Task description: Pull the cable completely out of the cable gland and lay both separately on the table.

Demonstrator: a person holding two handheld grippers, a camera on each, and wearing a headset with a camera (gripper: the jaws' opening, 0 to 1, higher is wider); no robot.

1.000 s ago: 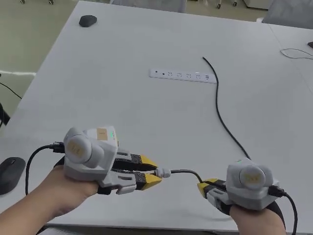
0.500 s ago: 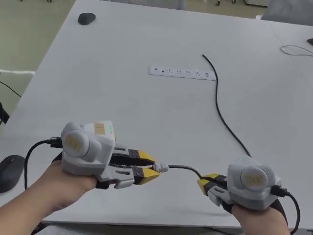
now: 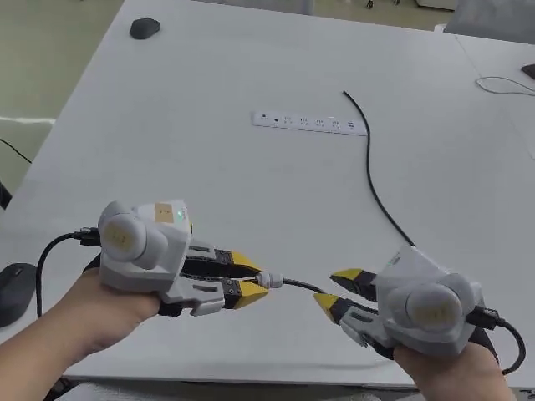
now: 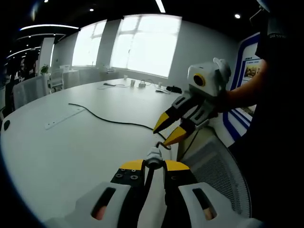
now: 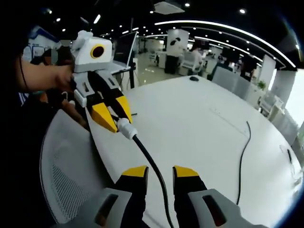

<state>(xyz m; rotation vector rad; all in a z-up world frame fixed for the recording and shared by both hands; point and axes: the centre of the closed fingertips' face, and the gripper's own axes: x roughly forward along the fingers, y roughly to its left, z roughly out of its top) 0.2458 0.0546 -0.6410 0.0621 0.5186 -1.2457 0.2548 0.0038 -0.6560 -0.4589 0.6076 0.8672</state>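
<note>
Head view: my left claw (image 3: 261, 278) is pinched on the gland (image 3: 270, 280), a small white piece held between the yellow tips just above the near edge of the table (image 3: 209, 184). The black cable (image 3: 369, 171) sits in the gland, not pulled out. It leaves the gland's end, runs toward my right claw (image 3: 327, 286) and then trails away over the table, past the end of a power strip (image 3: 309, 124).

My right claw is spread. In the right gripper view the cable passes between its two yellow tips with a gap on each side, so nothing is gripped there. The claws point at each other, near but apart. In the left gripper view the gland's white end pokes out between my pressed tips, with the right claw facing it, its jaws parted. A mouse (image 3: 144, 27) lies at the table's far corner.
</note>
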